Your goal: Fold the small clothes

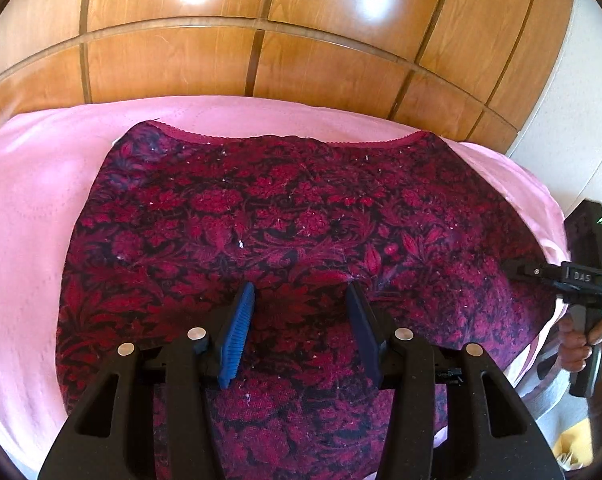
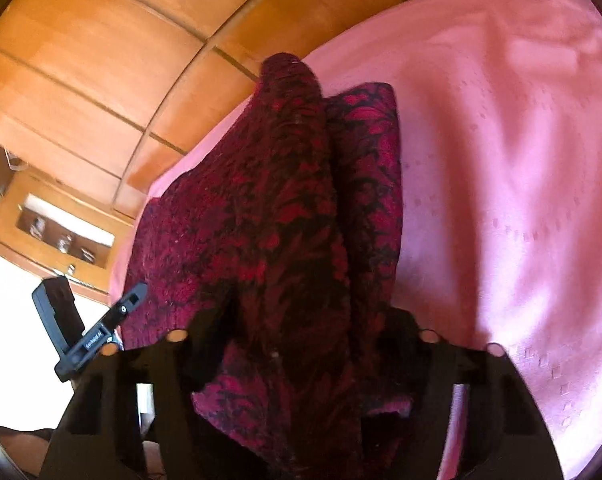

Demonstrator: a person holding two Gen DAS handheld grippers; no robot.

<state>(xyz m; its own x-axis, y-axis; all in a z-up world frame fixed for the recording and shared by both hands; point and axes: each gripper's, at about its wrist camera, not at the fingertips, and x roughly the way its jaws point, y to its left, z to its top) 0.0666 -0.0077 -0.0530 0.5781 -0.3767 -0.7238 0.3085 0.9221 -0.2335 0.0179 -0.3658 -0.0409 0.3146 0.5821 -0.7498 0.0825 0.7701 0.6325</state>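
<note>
A dark red and black floral garment (image 1: 285, 216), small and knit-looking, lies spread on a pink bed cover (image 1: 29, 220) in front of a wooden panelled headboard (image 1: 261, 40).

On the left, the left gripper (image 1: 301, 316) hovers low over the near middle of the garment. Its jaws are spread wide and grip nothing; whether the blue pads (image 1: 237, 336) touch the cloth cannot be told.

On the right, the right gripper (image 2: 301, 344) has a bunched fold of the same garment (image 2: 293, 200) running up between its jaws. Cloth hides the fingertips, so the pinch is a judgement: the lifted, draped fabric suggests the jaws are pressed together on that edge. From the left view, this gripper sits at the garment's right edge.

The step in hand appears to be the first fold, carrying the right side across. The next move likely calls for the left gripper to pin or take hold while the lifted edge is laid over flat.
</note>
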